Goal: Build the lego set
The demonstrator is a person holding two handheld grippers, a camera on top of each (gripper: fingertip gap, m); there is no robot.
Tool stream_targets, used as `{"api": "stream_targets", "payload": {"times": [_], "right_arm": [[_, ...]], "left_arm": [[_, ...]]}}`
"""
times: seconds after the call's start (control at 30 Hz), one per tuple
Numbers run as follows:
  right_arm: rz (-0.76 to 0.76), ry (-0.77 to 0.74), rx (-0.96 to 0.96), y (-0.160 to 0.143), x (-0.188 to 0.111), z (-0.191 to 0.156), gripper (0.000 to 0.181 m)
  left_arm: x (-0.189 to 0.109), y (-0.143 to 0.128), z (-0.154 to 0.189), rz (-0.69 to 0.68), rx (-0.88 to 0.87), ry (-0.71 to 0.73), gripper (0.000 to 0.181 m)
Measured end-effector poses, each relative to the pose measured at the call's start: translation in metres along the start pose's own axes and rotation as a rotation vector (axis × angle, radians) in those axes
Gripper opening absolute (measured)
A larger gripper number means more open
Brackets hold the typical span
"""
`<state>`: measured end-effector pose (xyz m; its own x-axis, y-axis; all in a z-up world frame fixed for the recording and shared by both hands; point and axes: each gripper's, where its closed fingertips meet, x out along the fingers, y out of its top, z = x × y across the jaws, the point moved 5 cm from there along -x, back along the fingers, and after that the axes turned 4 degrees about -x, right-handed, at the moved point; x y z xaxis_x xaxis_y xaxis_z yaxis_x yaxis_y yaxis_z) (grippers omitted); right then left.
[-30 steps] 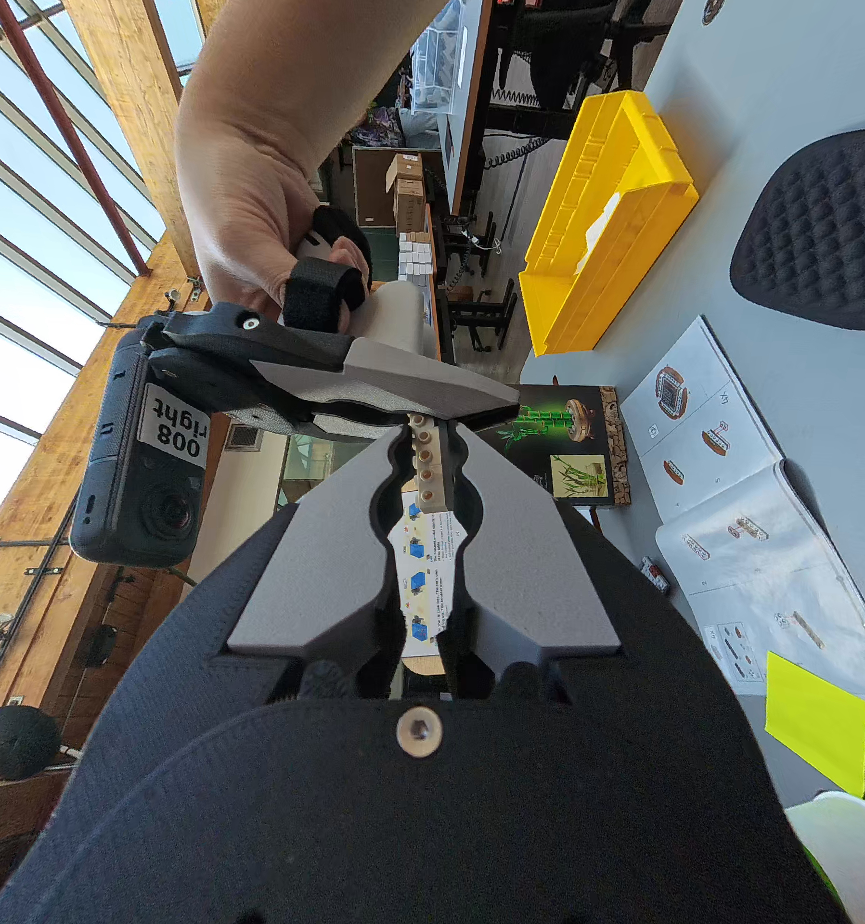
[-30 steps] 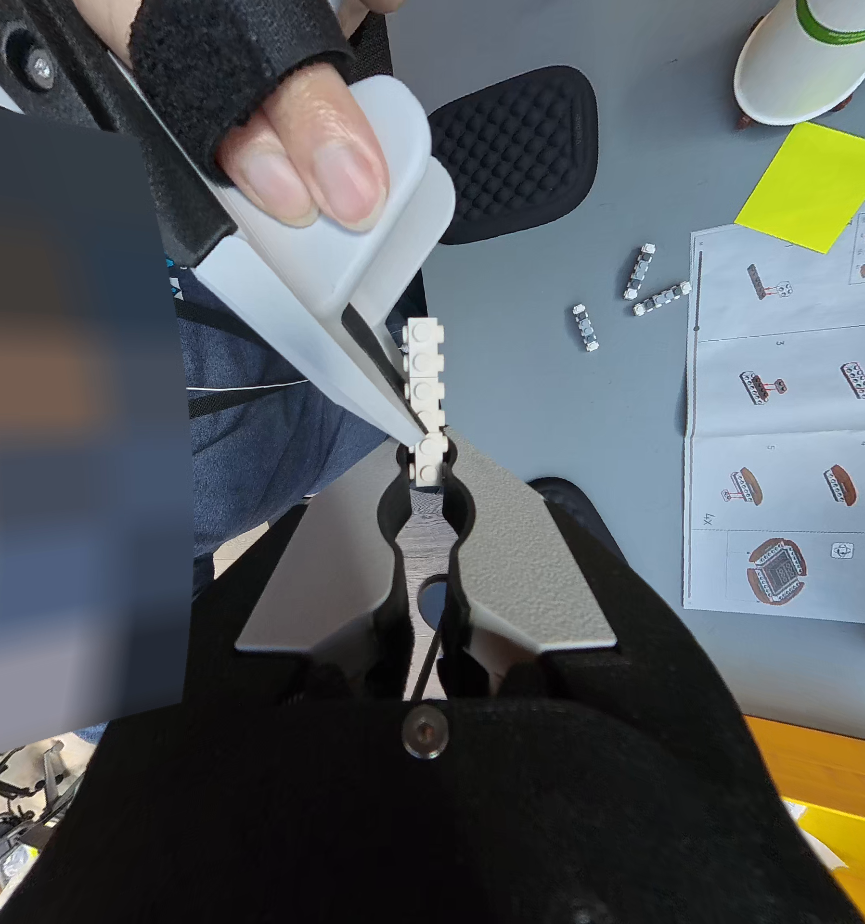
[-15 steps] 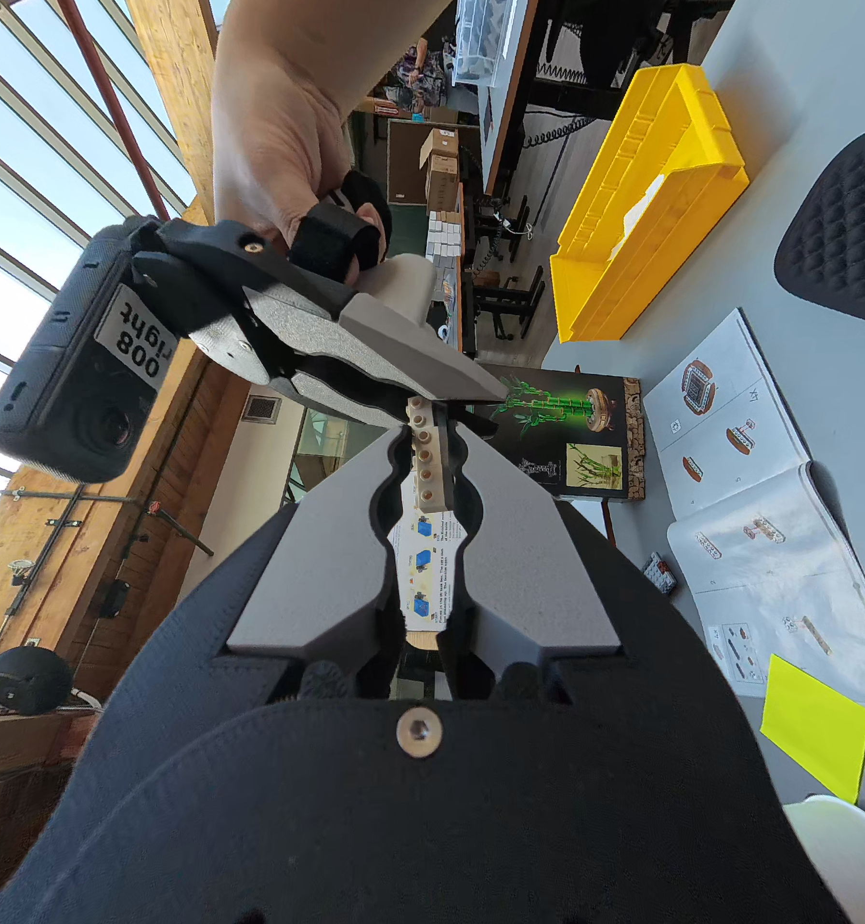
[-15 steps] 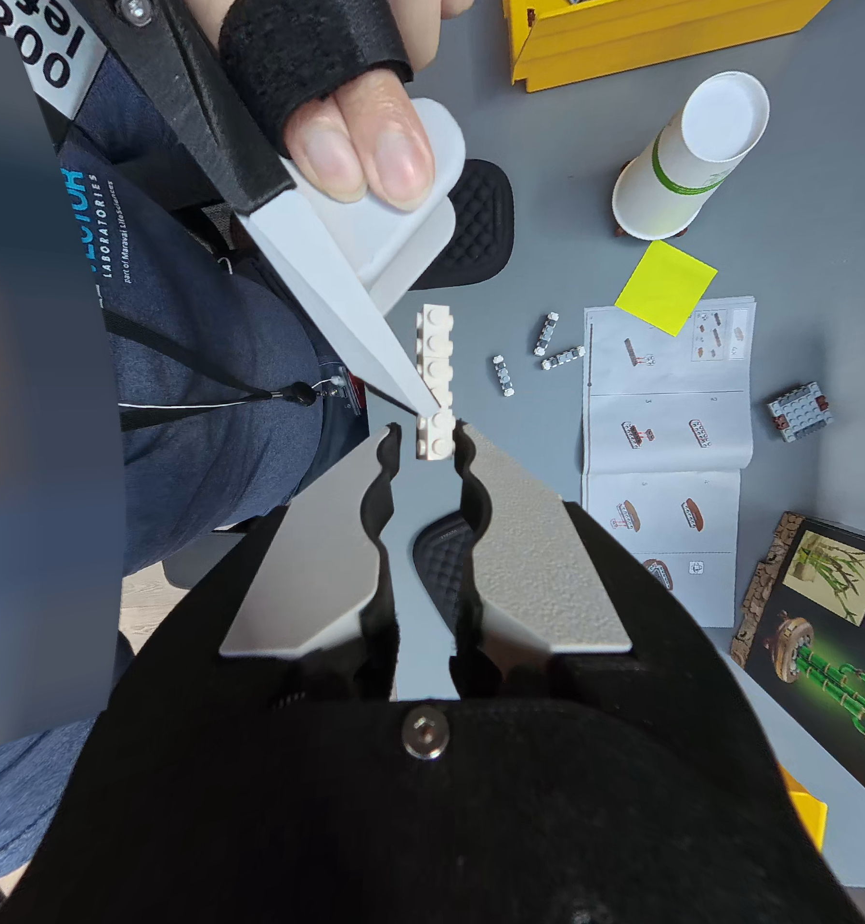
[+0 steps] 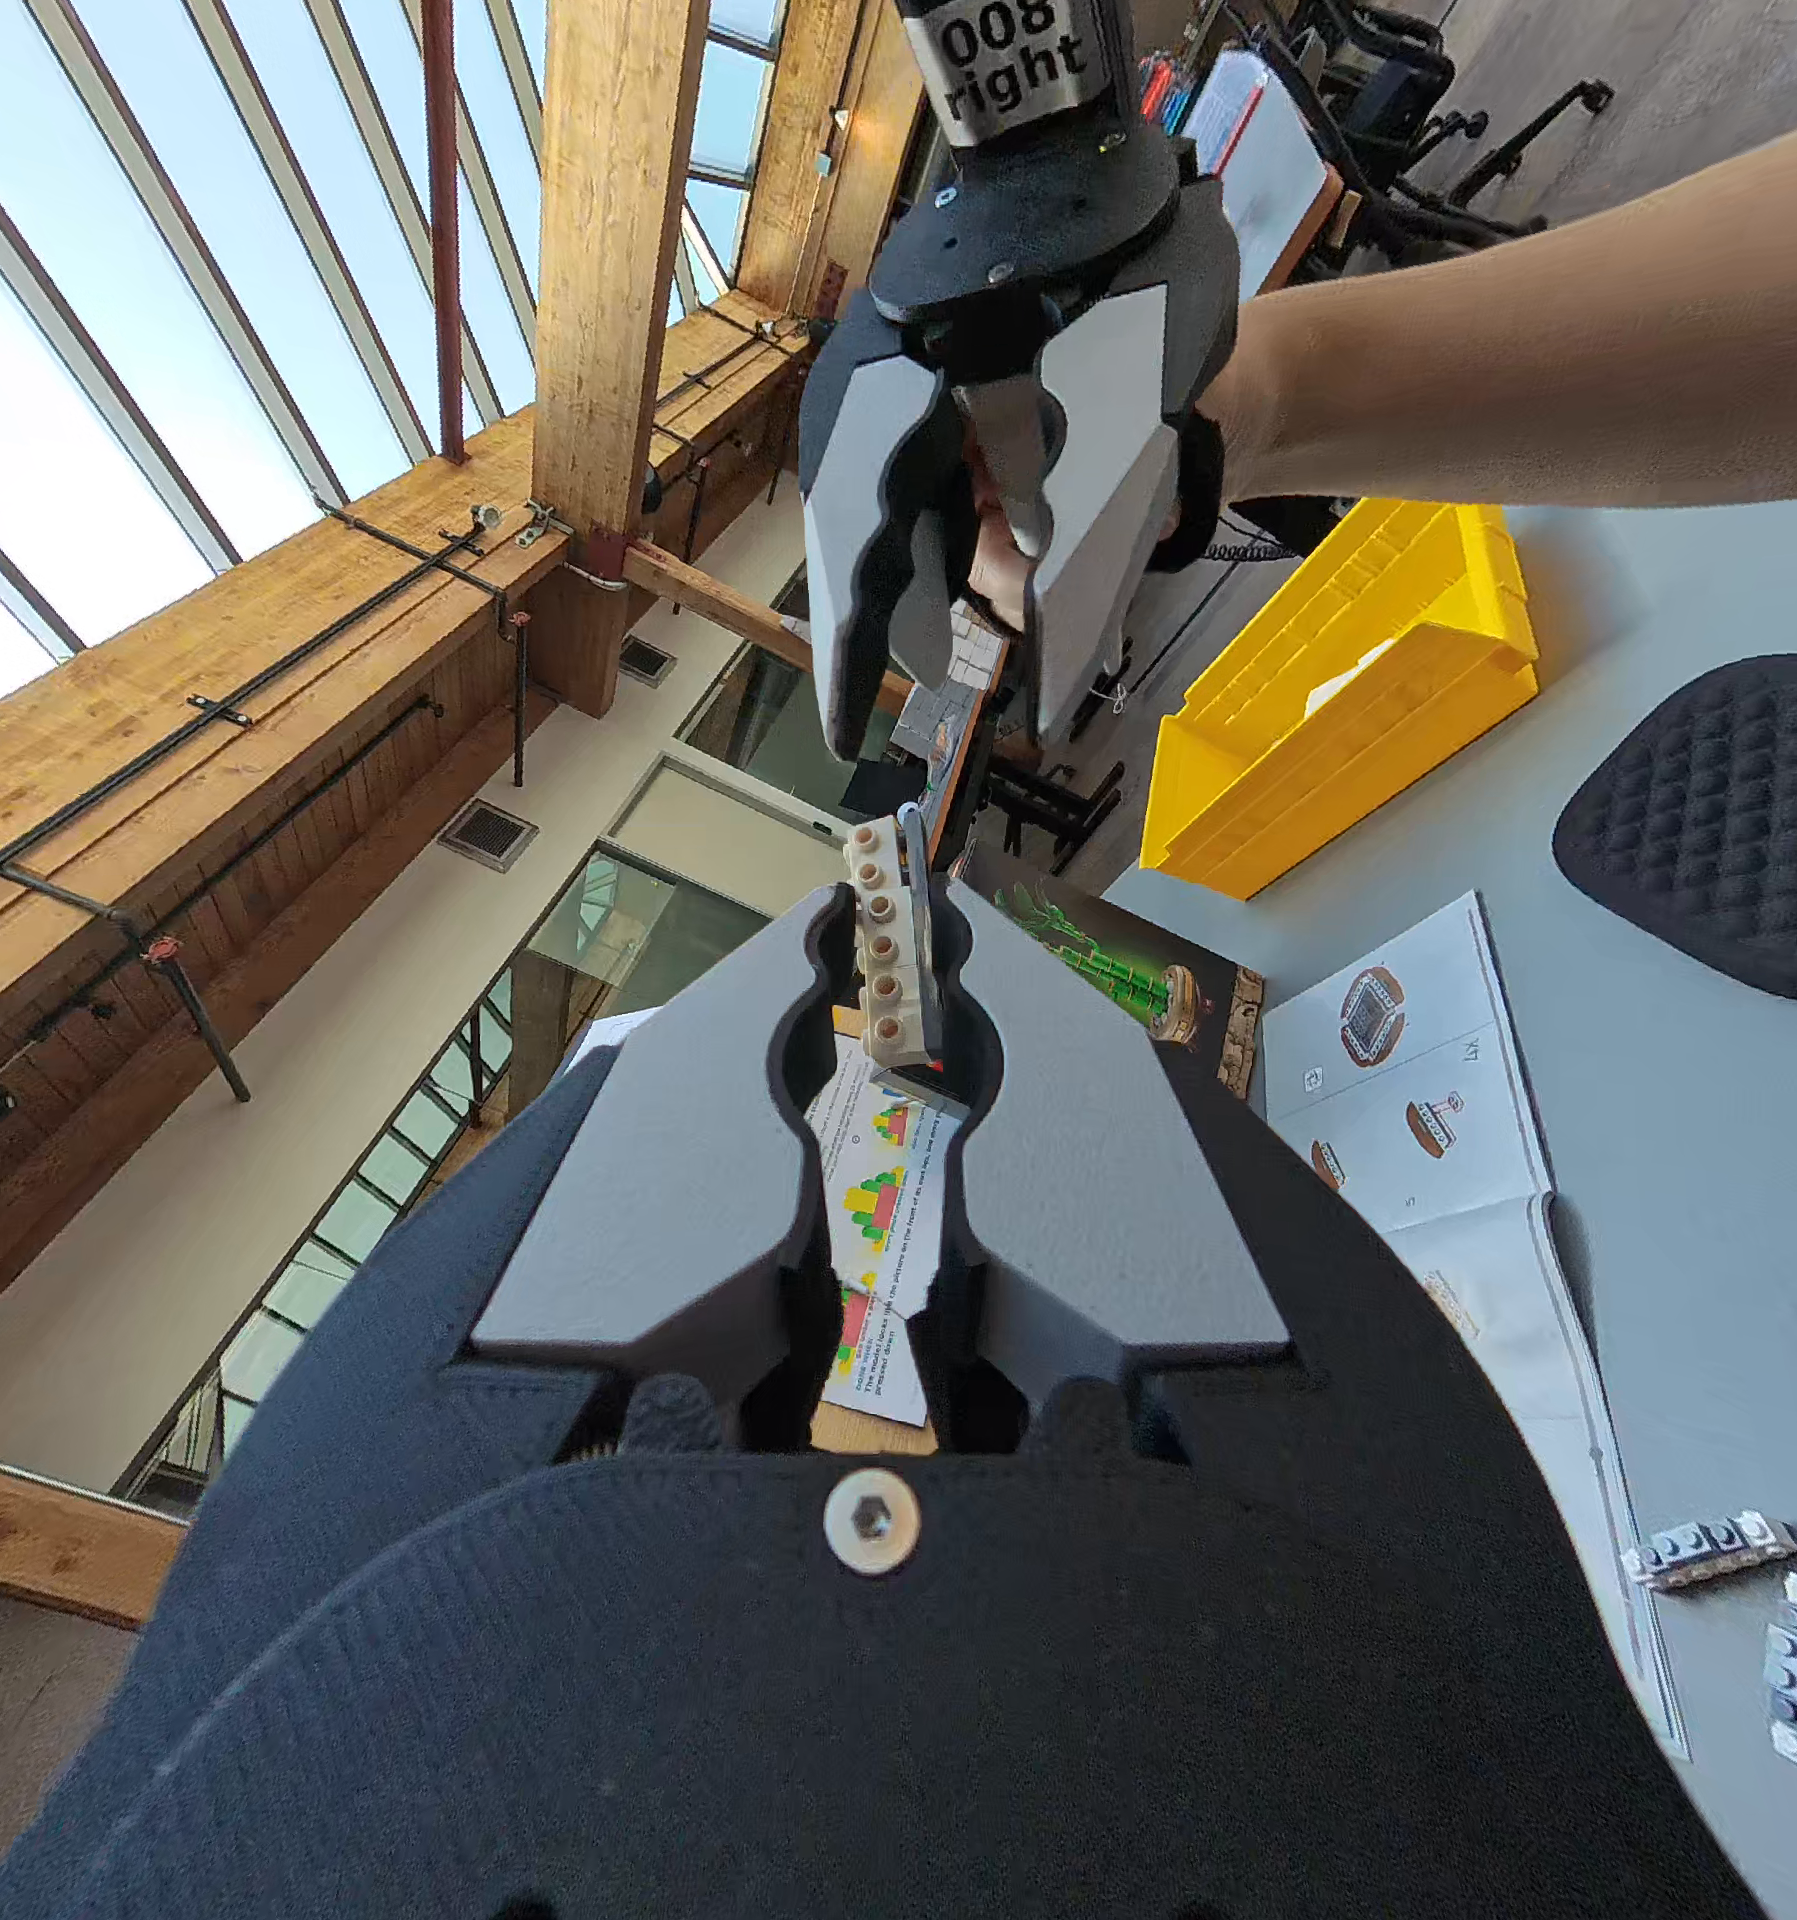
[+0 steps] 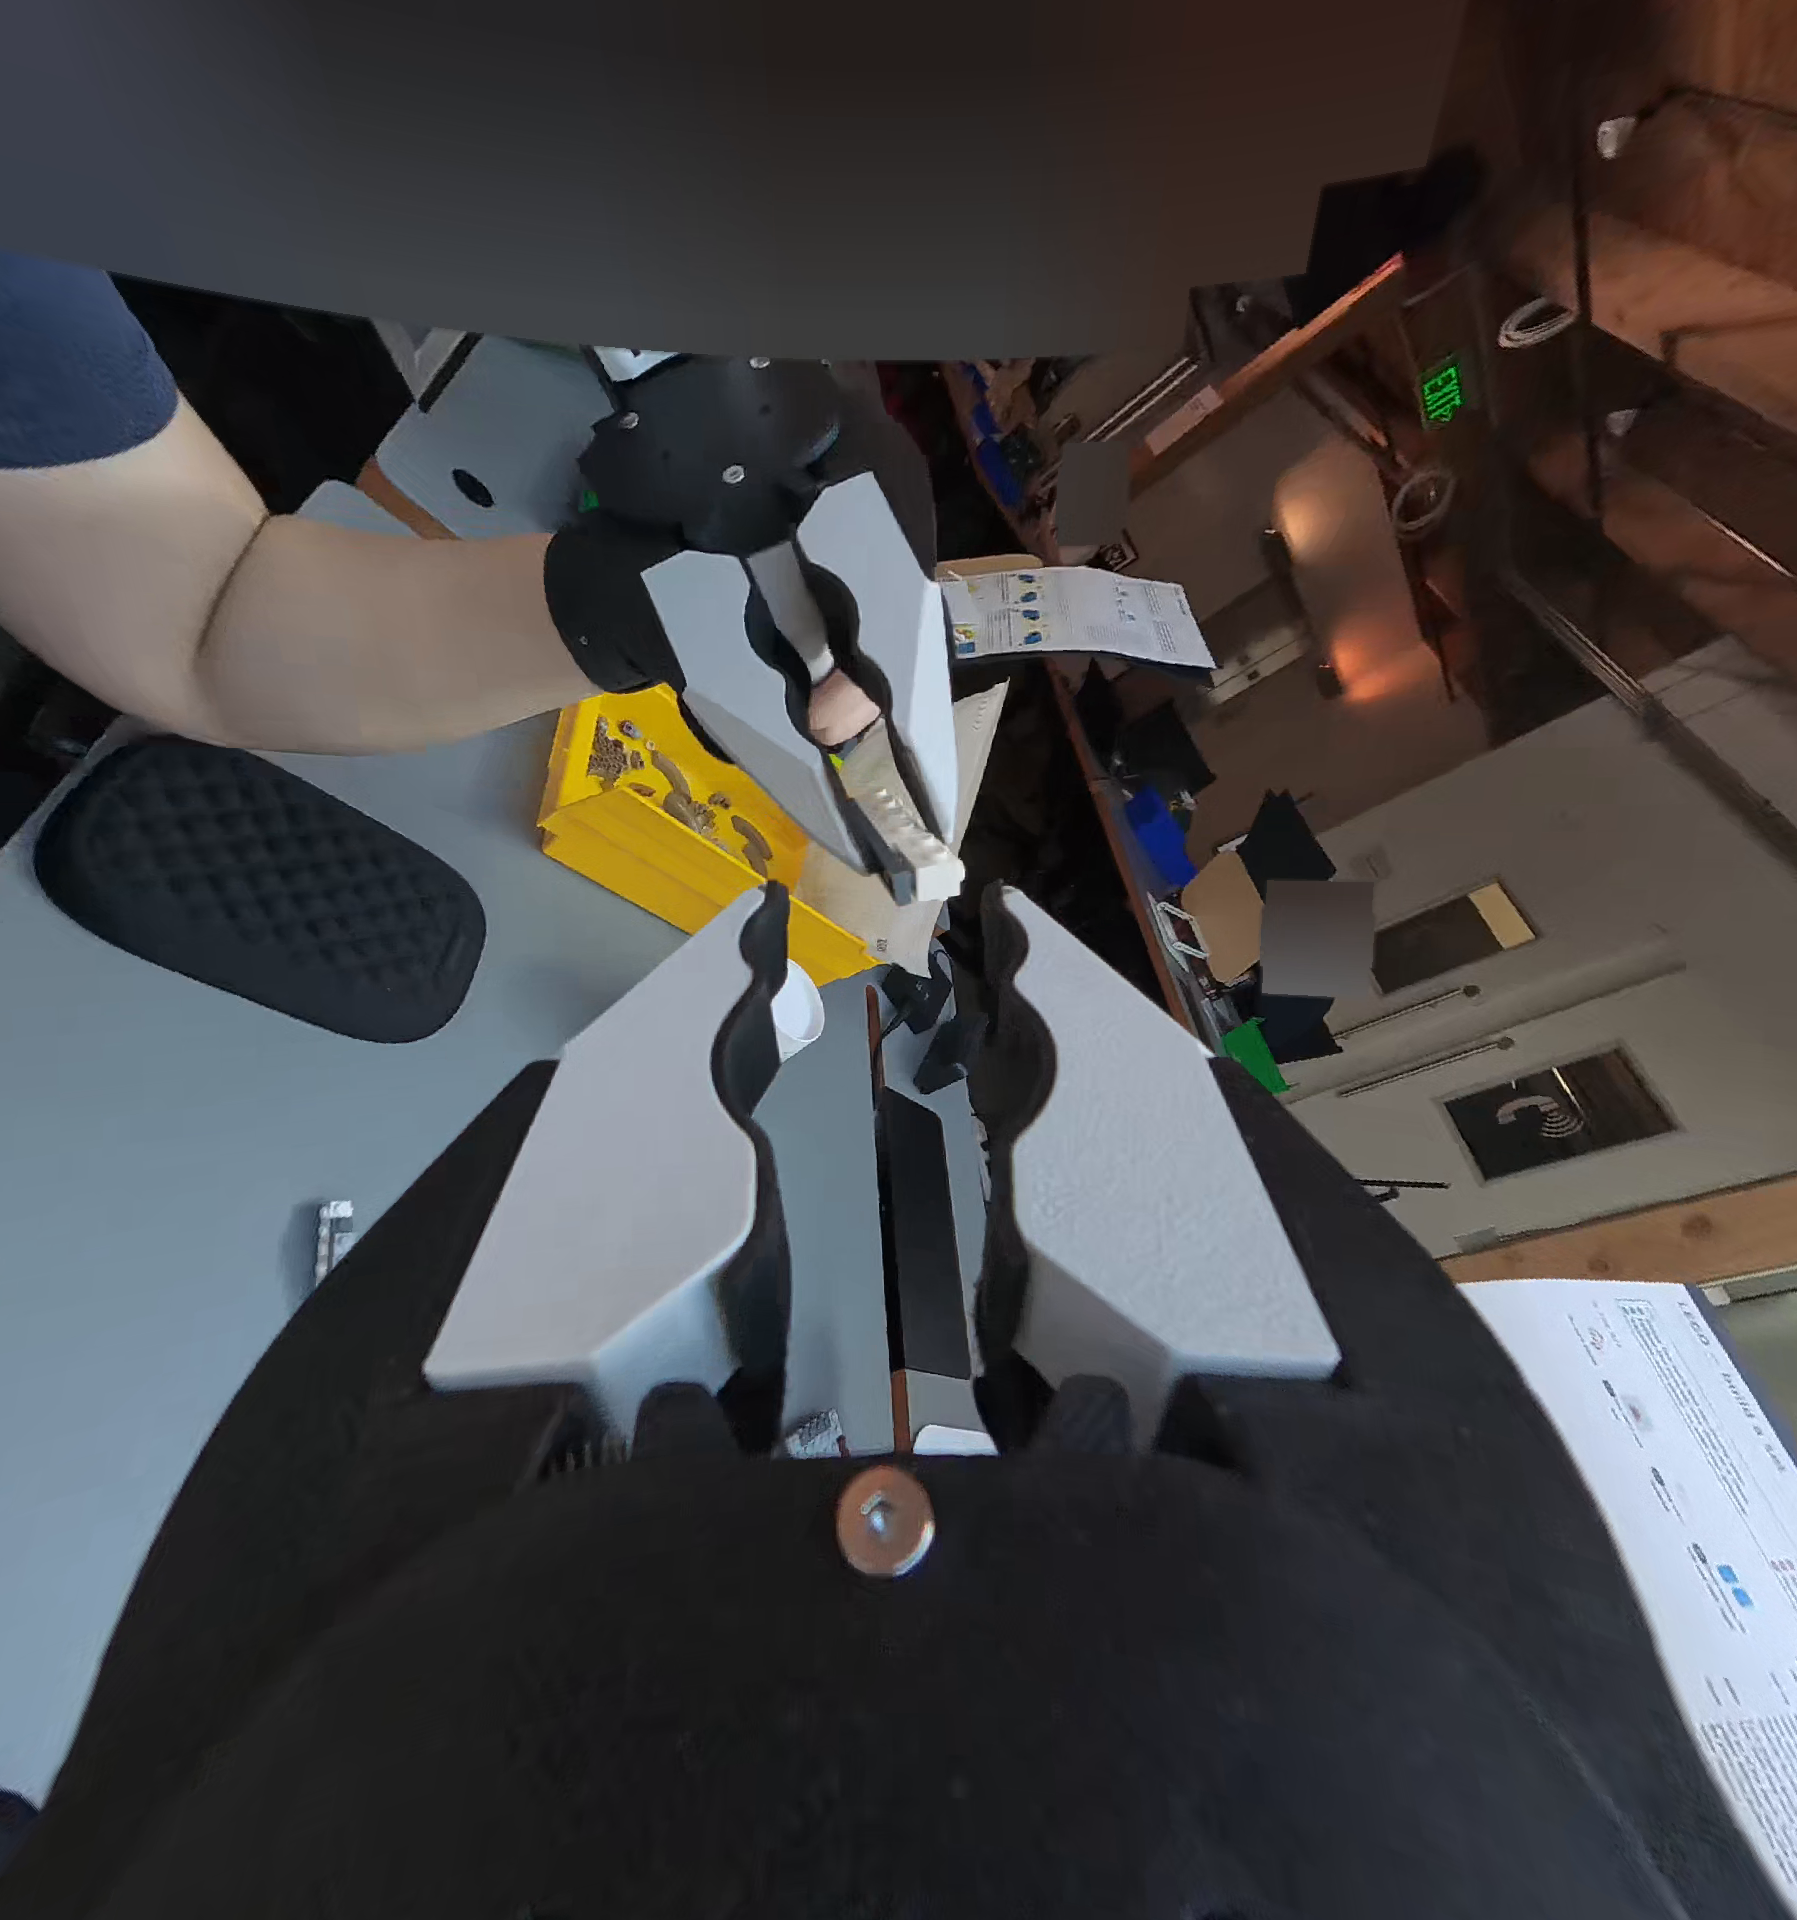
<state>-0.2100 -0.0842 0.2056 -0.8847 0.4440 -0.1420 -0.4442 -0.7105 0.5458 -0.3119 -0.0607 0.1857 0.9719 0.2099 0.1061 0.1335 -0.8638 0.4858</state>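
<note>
My left gripper (image 5: 899, 899) is shut on a tan studded lego strip with a grey plate along one side (image 5: 886, 961), held up in the air. The strip sticks out past its fingertips. My right gripper (image 5: 951, 738) hangs just above the strip's end, pointing at it, open and empty, apart from it. In the right wrist view my right gripper (image 6: 883, 904) has its jaws wide apart, and the left gripper (image 6: 899, 868) faces it with the pale strip (image 6: 915, 842) between its fingers.
On the grey table (image 5: 1704, 1195) lie an open instruction booklet (image 5: 1413, 1091), the lego box (image 5: 1112, 966), two small grey brick assemblies (image 5: 1715, 1548), a black pad (image 5: 1725, 821) and a yellow bin (image 5: 1341, 707). A white cup (image 6: 800, 1013) stands beyond my right fingers. My left and right fingertips are right by each other.
My right gripper has let go of the strip's end, opened, and swung back to face the left gripper. The left gripper still holds the strip.
</note>
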Motion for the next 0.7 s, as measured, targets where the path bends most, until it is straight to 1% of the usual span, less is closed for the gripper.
{"api": "stream_targets", "payload": {"times": [0.07,0.17,0.3,0.4,0.53,0.63,0.67,0.7], "right_arm": [[-0.002,-0.007,-0.025,-0.007,0.01,0.002,0.036],[0.031,0.05,0.063,-0.018,0.022,0.009,0.037],[0.085,0.085,0.108,-0.038,0.03,0.017,0.033],[0.152,0.121,0.157,-0.05,0.037,0.018,0.033],[0.233,0.123,0.209,-0.059,0.046,0.026,0.036],[0.253,0.119,0.246,-0.069,0.05,0.022,0.035],[0.25,0.117,0.241,-0.074,0.051,0.02,0.029],[0.219,0.11,0.246,-0.079,0.053,0.021,0.028]], "left_arm": [[0.0,-0.005,-0.003,0.03,-0.025,-0.005,0.011],[-0.004,-0.011,-0.007,0.074,-0.082,-0.006,0.011],[-0.015,-0.029,-0.005,0.102,-0.115,0.007,0.011],[-0.018,-0.044,-0.009,0.057,-0.118,0.013,0.011],[-0.017,-0.053,-0.007,0.031,-0.117,0.002,0.01],[-0.011,-0.06,-0.005,-0.013,-0.093,0.002,0.011],[-0.009,-0.061,-0.004,-0.021,-0.093,-0.001,0.011],[-0.008,-0.063,-0.004,-0.026,-0.099,-0.006,0.011]]}}
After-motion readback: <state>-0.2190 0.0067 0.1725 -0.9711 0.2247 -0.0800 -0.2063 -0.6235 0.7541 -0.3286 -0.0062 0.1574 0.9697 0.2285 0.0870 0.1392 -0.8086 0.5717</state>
